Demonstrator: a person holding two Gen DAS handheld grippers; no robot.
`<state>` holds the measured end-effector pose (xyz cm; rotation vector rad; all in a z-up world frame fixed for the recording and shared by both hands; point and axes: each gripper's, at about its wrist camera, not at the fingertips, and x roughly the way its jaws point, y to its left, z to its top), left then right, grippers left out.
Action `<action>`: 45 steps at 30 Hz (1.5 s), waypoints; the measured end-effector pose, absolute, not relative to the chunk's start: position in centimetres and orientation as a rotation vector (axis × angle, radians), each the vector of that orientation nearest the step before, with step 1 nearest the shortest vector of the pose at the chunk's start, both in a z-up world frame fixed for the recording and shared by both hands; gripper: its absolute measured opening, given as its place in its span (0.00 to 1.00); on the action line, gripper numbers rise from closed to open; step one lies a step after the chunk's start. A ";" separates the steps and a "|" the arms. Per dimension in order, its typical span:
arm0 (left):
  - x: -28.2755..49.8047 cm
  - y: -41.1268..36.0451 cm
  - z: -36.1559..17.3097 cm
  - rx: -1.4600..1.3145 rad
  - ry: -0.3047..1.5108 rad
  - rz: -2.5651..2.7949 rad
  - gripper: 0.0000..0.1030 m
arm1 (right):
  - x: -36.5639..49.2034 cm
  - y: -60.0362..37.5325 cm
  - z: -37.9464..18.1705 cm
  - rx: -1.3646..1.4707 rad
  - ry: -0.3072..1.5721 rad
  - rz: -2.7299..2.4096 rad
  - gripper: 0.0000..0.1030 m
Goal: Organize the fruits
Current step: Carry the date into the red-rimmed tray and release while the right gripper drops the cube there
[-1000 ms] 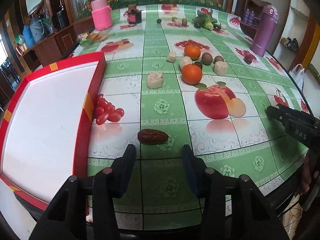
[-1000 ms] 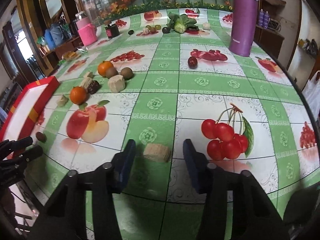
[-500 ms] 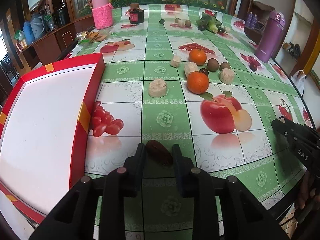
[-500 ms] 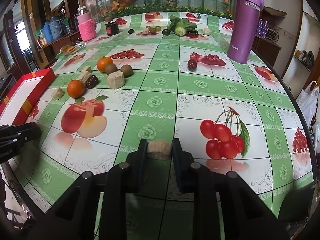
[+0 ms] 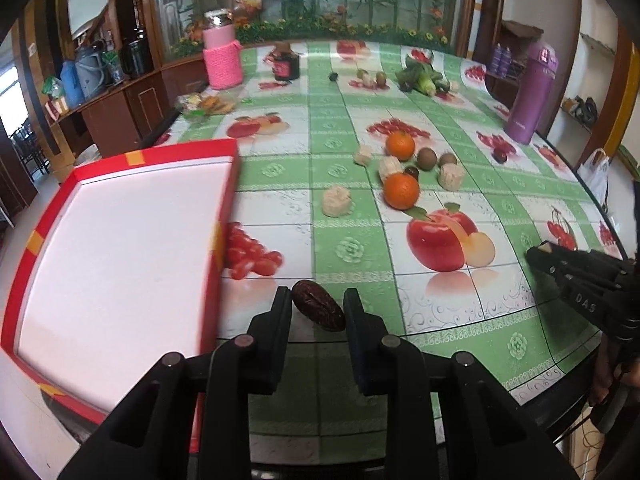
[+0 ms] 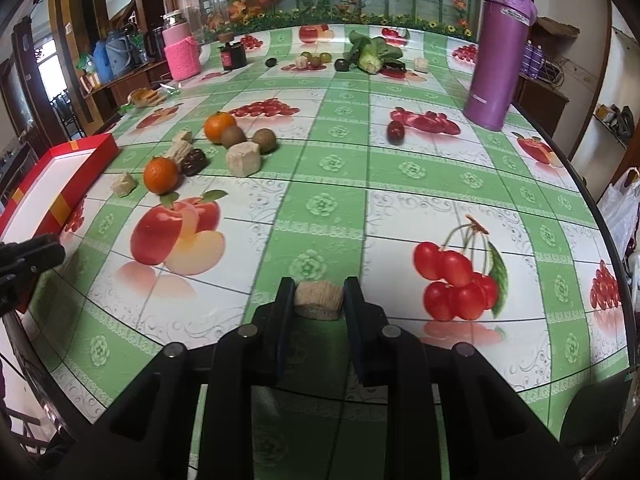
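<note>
My left gripper (image 5: 316, 306) is shut on a dark red date (image 5: 318, 311), held just above the tablecloth beside the red box (image 5: 224, 216) with its white inside. My right gripper (image 6: 318, 300) is shut on a beige cake-like piece (image 6: 319, 299) near the table's front edge; the same gripper (image 5: 538, 255) shows at the right of the left wrist view. Two oranges (image 5: 401, 190) (image 6: 161, 175), kiwis (image 6: 265, 140), several beige pieces (image 6: 243, 159) and a dark date (image 6: 193, 161) lie in a cluster mid-table. Another red date (image 6: 395, 133) lies apart near the purple flask.
A purple flask (image 6: 500, 52) stands at the right, a pink-sleeved jar (image 6: 182, 54) and a dark jar (image 6: 233, 55) at the far left. Greens (image 6: 370, 56) and small fruits lie at the far end. A white bag (image 6: 620, 208) hangs off the table's right edge.
Both grippers went from open to shut: the left one closed on the date and lifted it slightly toward the red box, the right one closed on the beige piece and stayed in place.
</note>
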<state>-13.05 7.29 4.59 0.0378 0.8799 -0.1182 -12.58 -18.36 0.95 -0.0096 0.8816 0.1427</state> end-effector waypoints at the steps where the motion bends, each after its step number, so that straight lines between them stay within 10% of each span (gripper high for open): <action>1: -13.4 8.0 5.1 0.030 0.864 -0.106 0.25 | -12.4 -17.7 1.0 -0.007 0.888 0.160 0.26; 30: -15.6 24.6 2.8 0.001 0.817 0.403 0.26 | -14.0 11.5 2.3 -0.240 0.966 0.715 0.26; 45: -17.7 24.9 6.0 -0.002 0.705 0.492 0.53 | -16.2 11.9 2.0 -0.314 0.925 0.771 0.44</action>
